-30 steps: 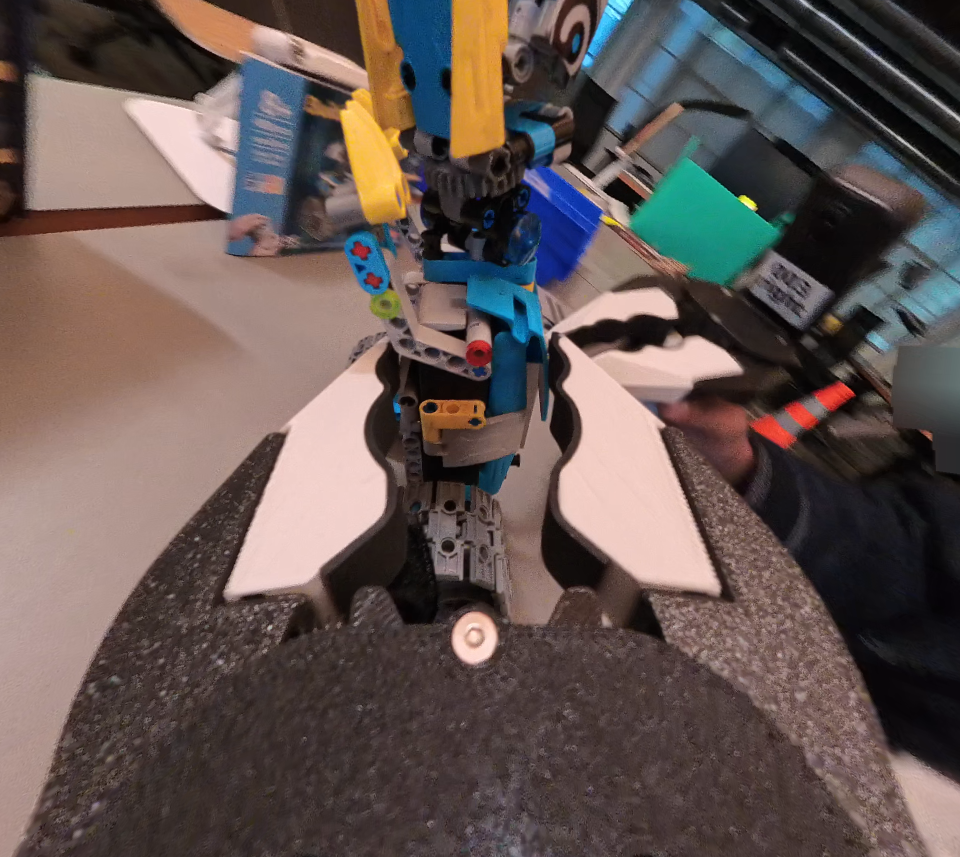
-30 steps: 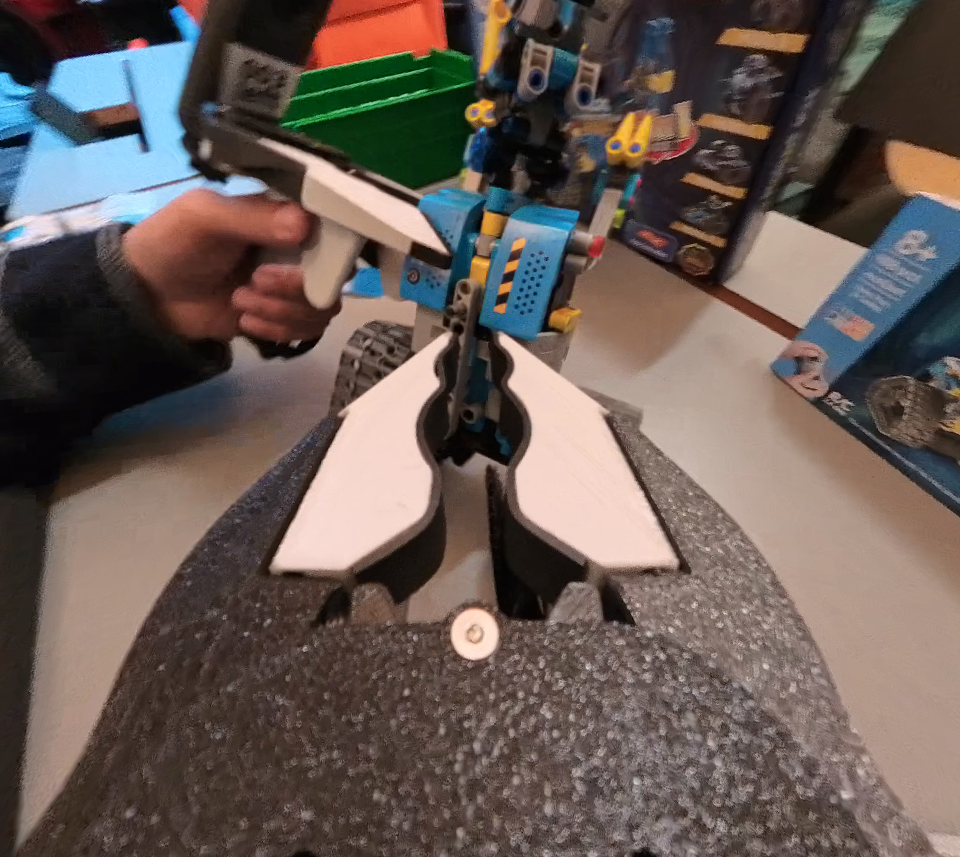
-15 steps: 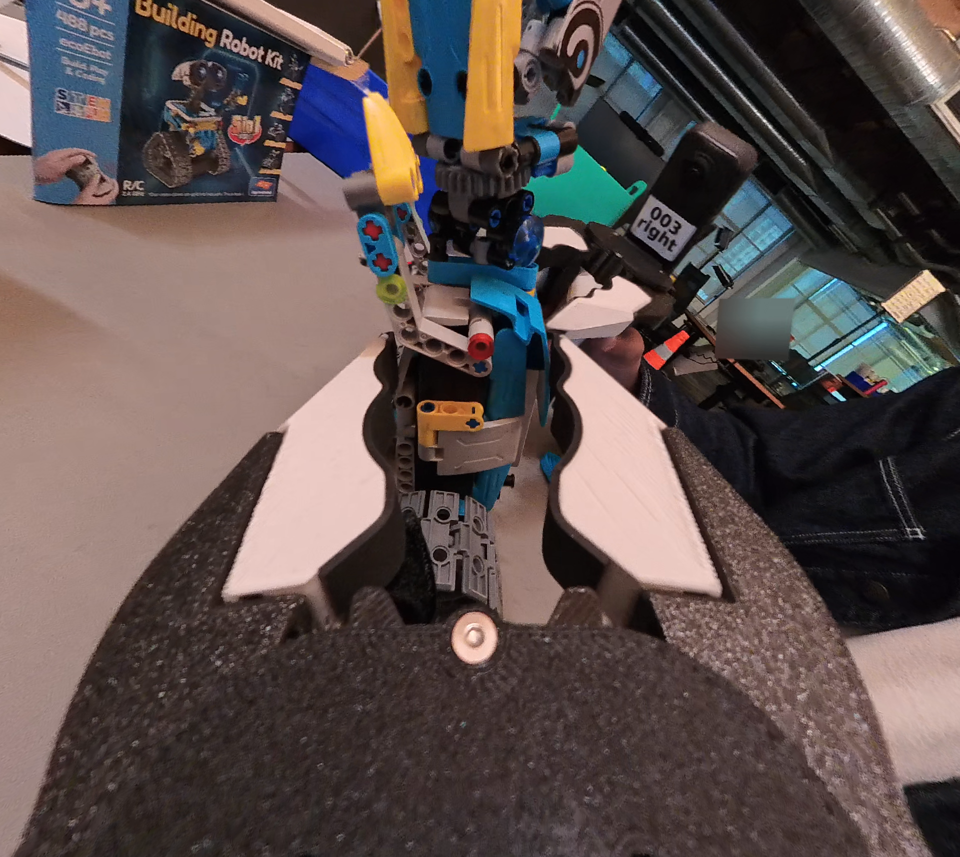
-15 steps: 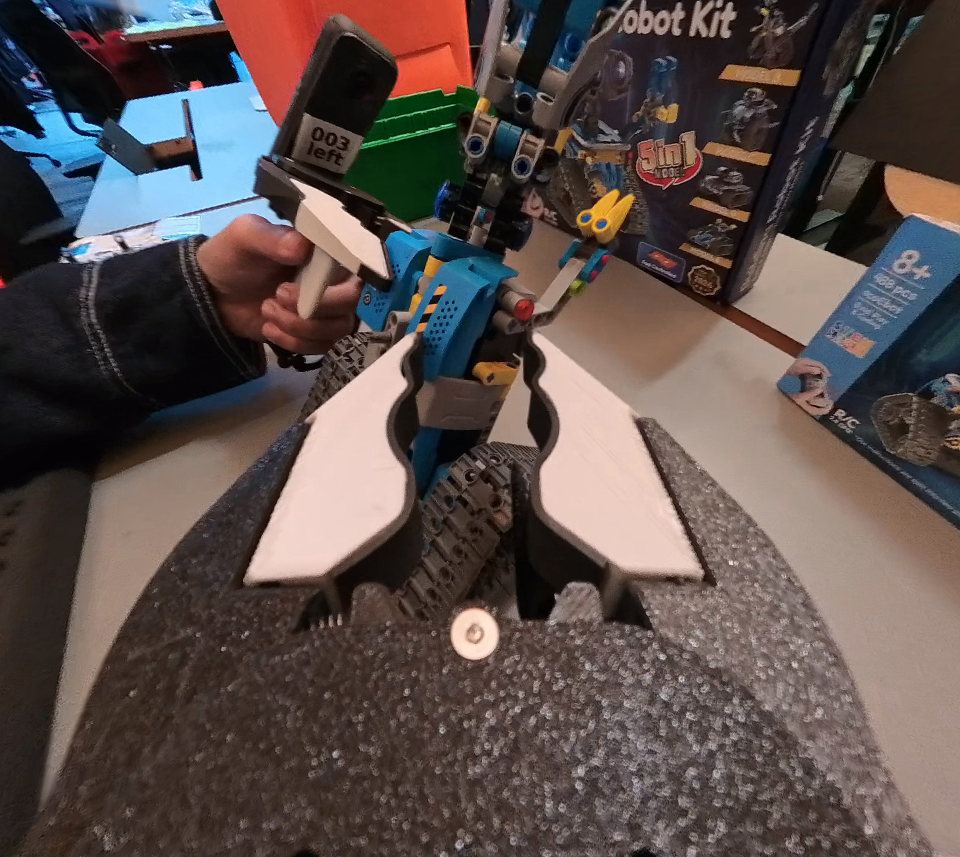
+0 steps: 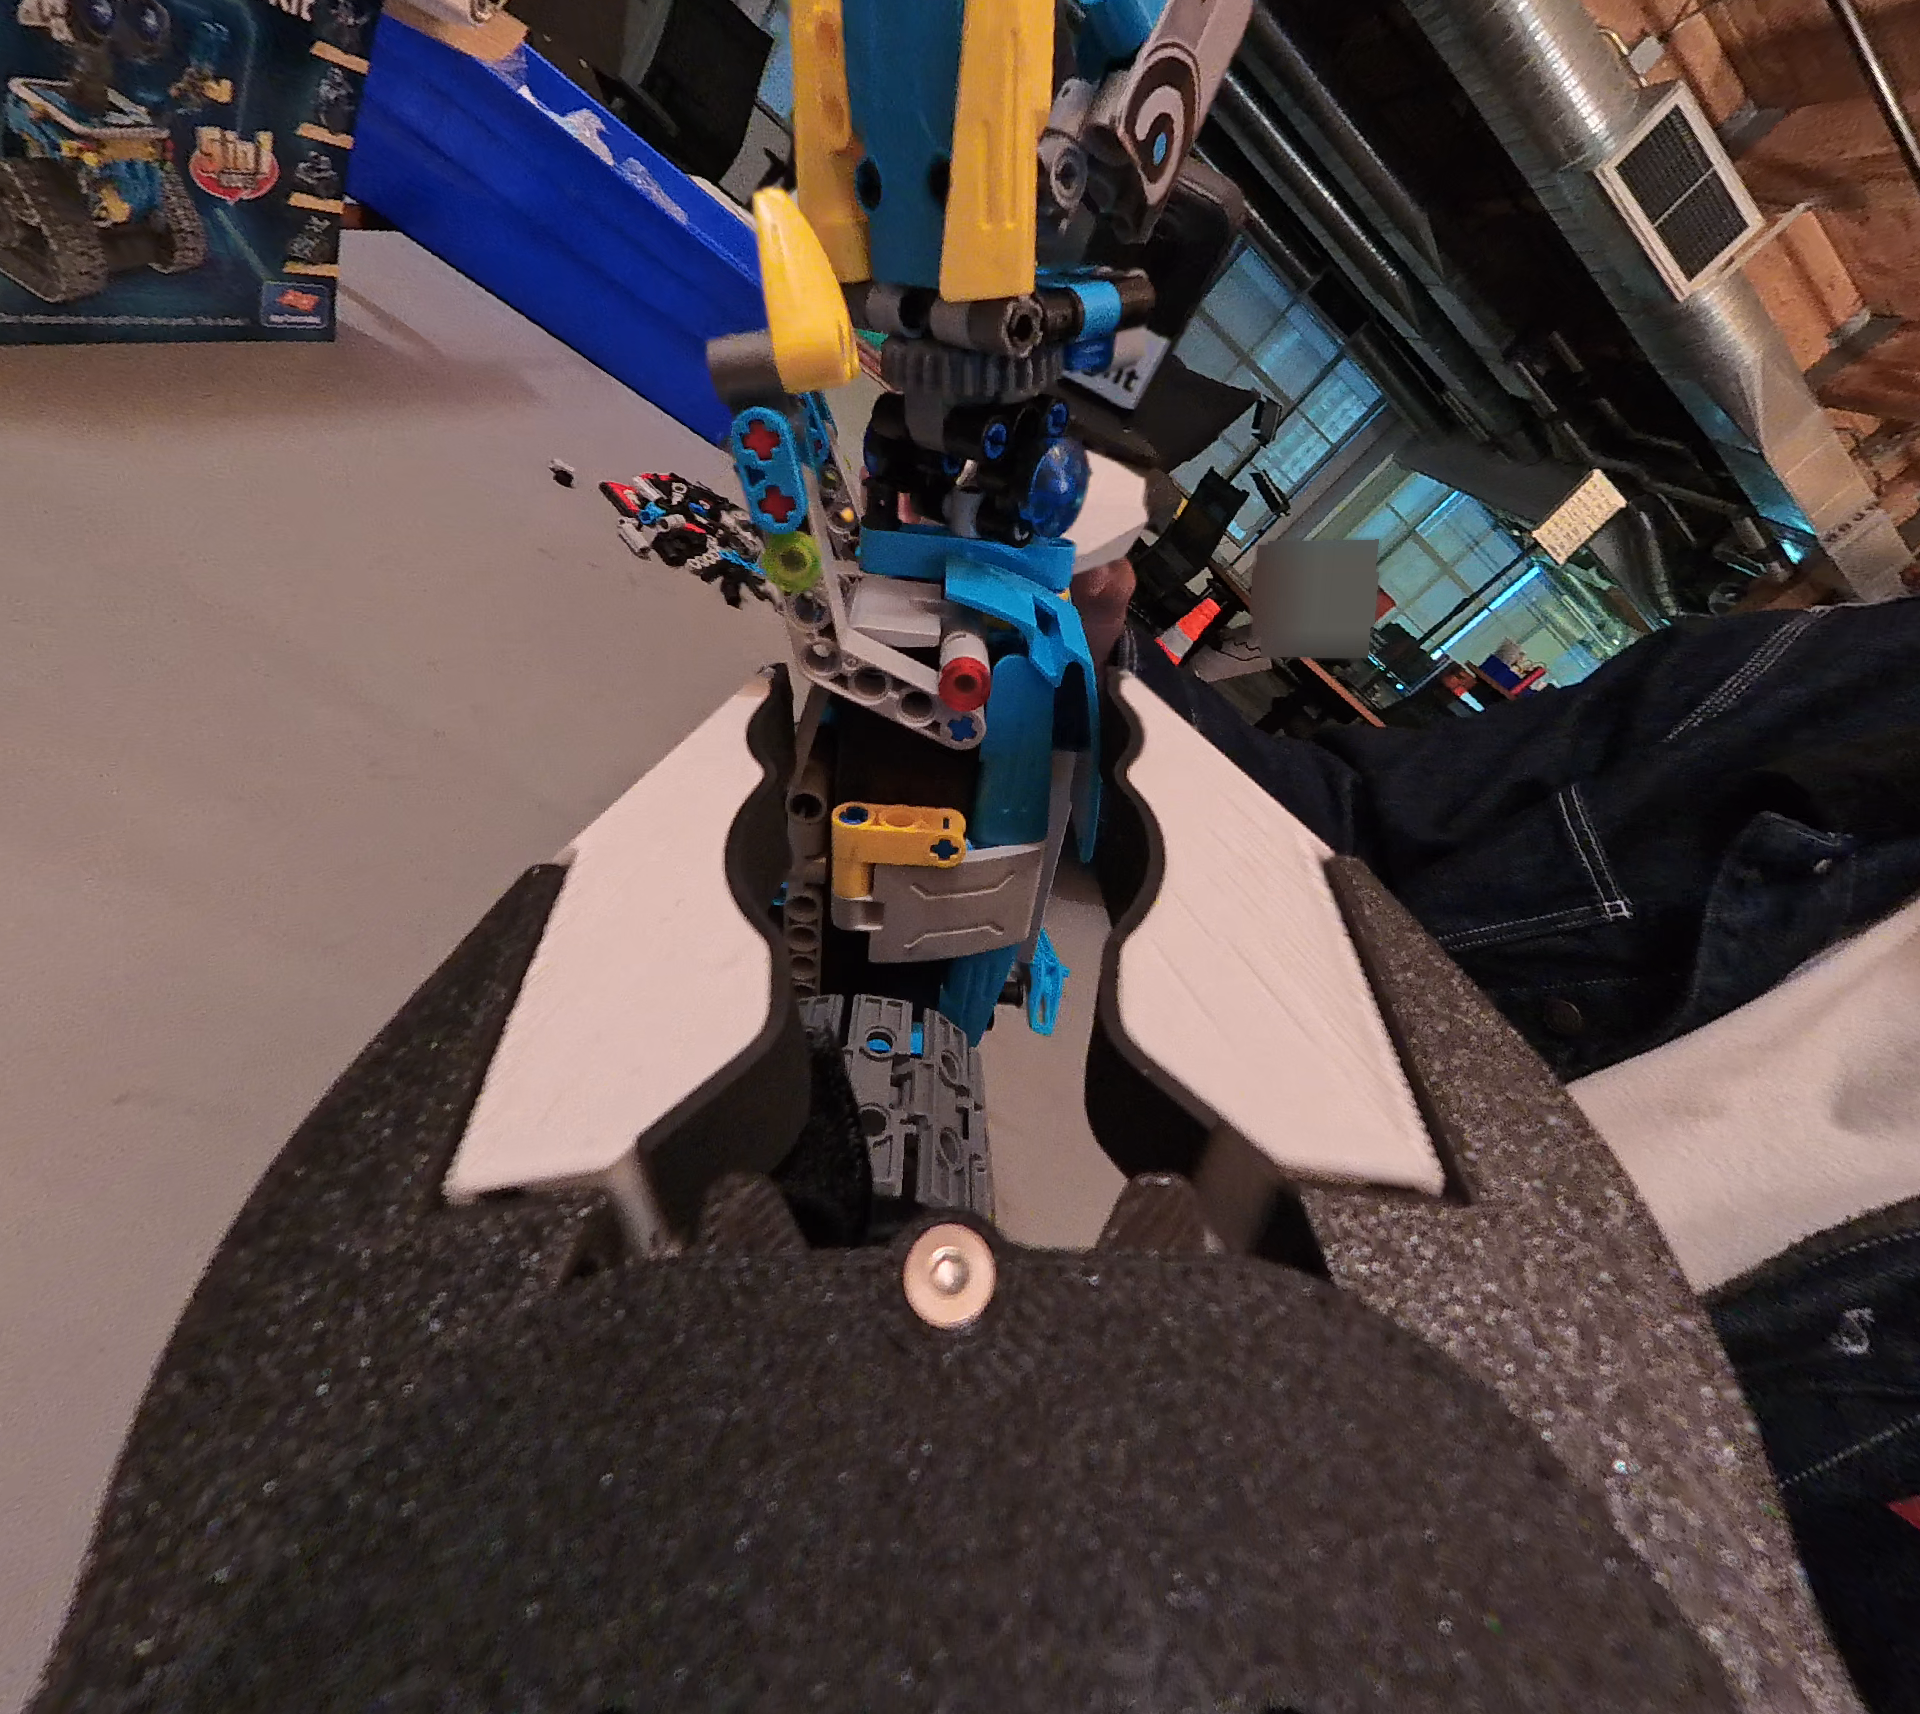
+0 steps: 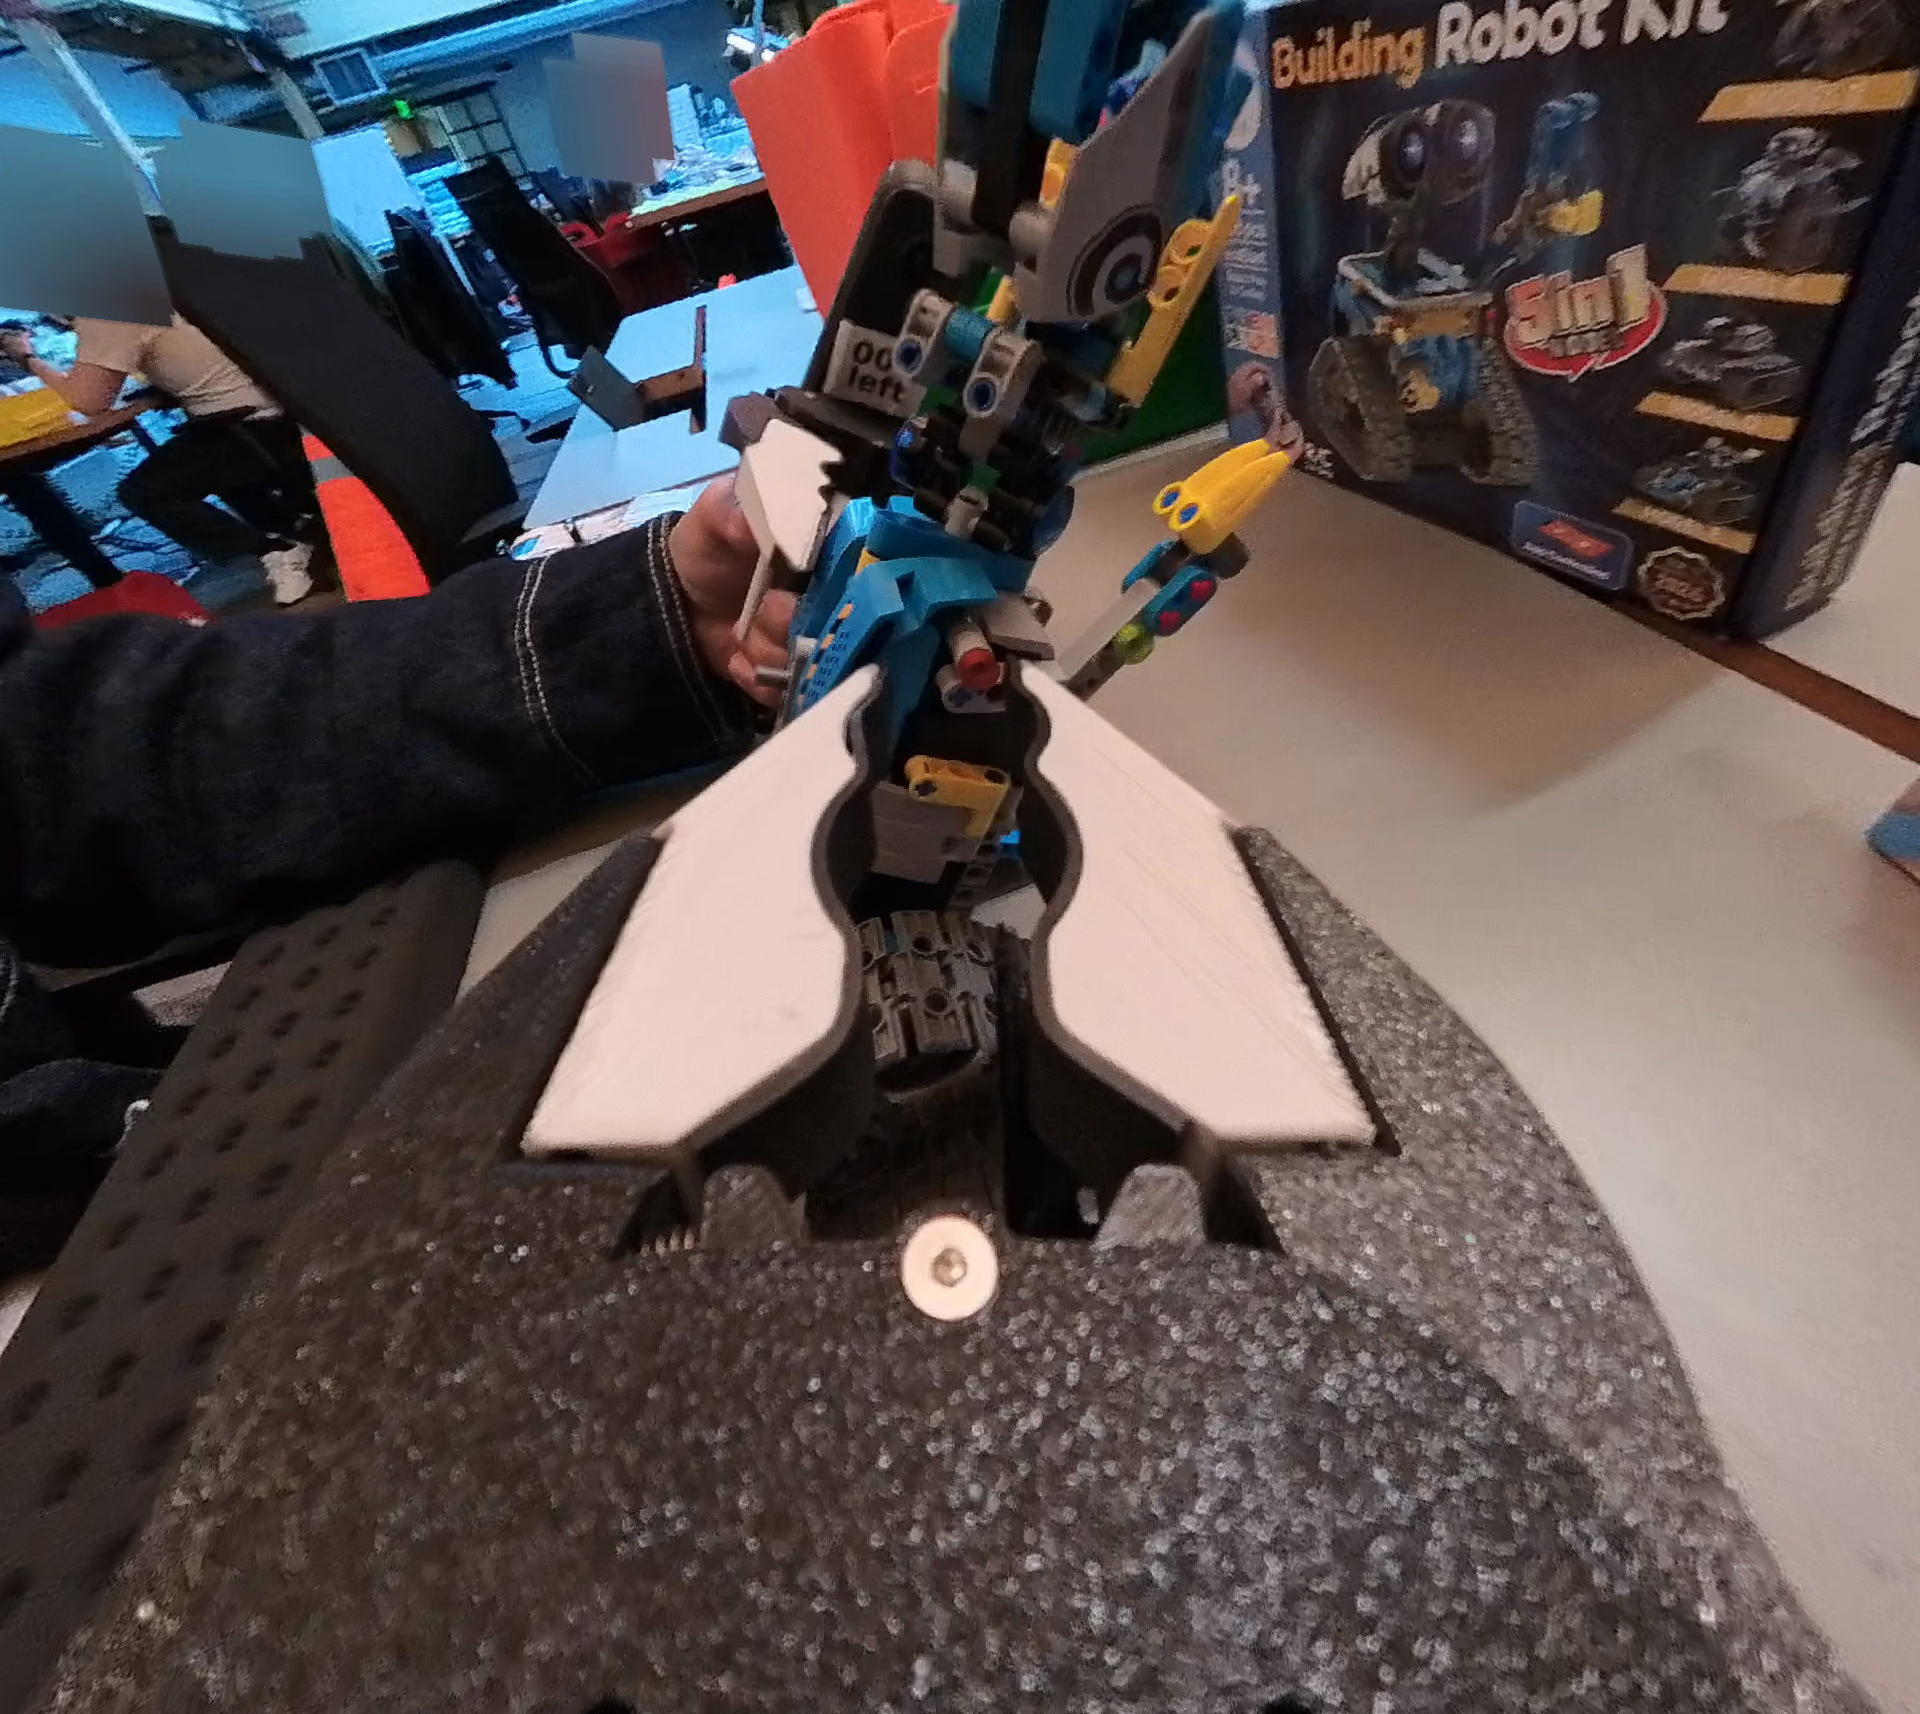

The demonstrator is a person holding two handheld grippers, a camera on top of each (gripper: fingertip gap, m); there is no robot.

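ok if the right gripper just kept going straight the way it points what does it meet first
Probably the toy robot itself: its body already sits between the right gripper fingers, grey track at their base. Beyond it stands the left gripper; depth there is unclear.

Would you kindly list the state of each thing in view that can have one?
Left gripper: closed around the toy robot's body.
Right gripper: closed around the same body.
Toy robot: upright, assembled, yellow arm raised.
Kit box: standing, closed.
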